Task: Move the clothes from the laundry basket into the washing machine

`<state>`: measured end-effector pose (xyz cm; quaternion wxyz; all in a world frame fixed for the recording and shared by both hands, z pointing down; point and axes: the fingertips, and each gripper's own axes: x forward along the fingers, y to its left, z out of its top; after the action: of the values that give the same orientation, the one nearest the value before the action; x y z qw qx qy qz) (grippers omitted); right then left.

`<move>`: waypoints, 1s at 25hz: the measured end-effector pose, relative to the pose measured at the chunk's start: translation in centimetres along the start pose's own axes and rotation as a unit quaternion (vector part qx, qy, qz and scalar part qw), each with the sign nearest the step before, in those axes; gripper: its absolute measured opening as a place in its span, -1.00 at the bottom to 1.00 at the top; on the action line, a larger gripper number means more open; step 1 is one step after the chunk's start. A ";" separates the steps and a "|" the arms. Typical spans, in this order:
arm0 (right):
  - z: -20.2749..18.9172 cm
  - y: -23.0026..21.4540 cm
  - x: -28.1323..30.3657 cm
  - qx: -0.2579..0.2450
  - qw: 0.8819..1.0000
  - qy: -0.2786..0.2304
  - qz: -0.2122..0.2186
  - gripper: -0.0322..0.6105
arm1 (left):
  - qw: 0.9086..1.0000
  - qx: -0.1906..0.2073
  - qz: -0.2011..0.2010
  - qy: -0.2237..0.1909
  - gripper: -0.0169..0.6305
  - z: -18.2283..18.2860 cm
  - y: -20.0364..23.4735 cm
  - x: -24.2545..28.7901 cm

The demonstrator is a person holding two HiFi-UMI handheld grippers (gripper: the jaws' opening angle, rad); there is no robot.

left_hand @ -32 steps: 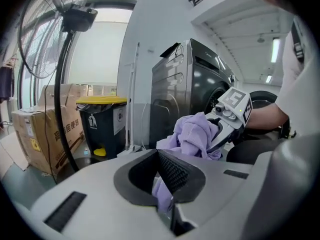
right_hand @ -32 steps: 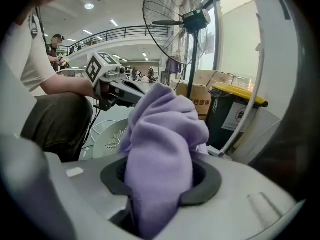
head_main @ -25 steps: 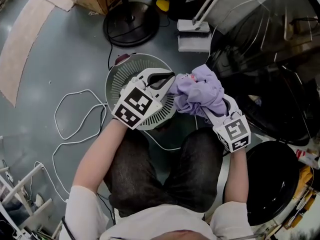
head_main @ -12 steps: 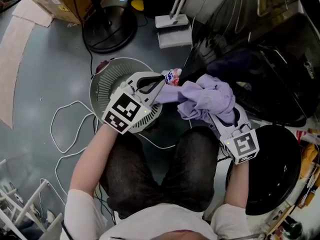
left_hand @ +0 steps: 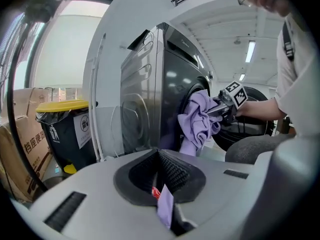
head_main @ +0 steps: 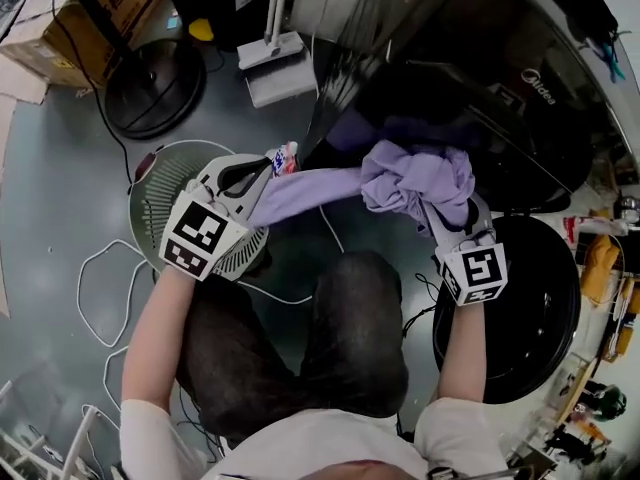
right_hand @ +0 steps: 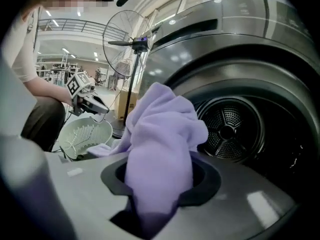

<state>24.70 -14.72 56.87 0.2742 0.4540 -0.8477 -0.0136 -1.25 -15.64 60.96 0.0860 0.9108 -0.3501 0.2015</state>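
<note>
A dark grey front-loading washing machine (head_main: 540, 78) is standing at the far right of the scene, and its round black door (head_main: 530, 318) is hanging open on the near right, beside the person's right knee. In the right gripper view the bare metal drum (right_hand: 230, 129) is showing behind the cloth. A pale green round laundry basket (head_main: 150, 193) is sitting on the grey floor at the left, well apart from the machine's opening. A lilac garment (head_main: 415, 178) is stretching between the two grippers, with its bunched bulk hanging at the mouth of the drum; whether any of it is already inside cannot be told. The right gripper (head_main: 440, 218) is clamping that bunch, its jaws partly closed around the thick fold that is filling the gap between them. The left gripper (head_main: 268, 166) is hovering over the basket's right rim, its jaws pinching together on the garment's thin, pulled-out end. A small red, white and blue tag (head_main: 283, 158) is sticking out at those fingertips.
</note>
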 end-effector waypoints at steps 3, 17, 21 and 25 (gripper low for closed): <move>-0.9 -2.2 -0.3 -0.004 0.999 -0.002 -0.032 -0.29 | 1.000 0.012 -0.008 -0.002 -0.93 0.5 -0.7 0.3; -3.7 -13.7 -2.7 0.007 0.979 -0.023 -0.200 -0.28 | 1.000 0.008 -0.009 -0.019 -0.93 2.0 -1.7 0.7; -4.5 -15.1 -2.5 -0.018 0.972 -0.021 -0.231 -0.28 | 0.996 -0.044 -0.035 -0.069 -0.93 5.4 -3.4 1.0; -5.0 -16.9 -1.8 -0.027 0.967 -0.028 -0.252 -0.28 | 0.996 0.001 -0.056 -0.070 -0.93 7.1 -6.1 1.7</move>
<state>40.75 -22.07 55.68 0.2507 0.6446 -0.7125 -0.1178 6.16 -14.25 55.20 0.0714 0.9410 -0.3033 0.1322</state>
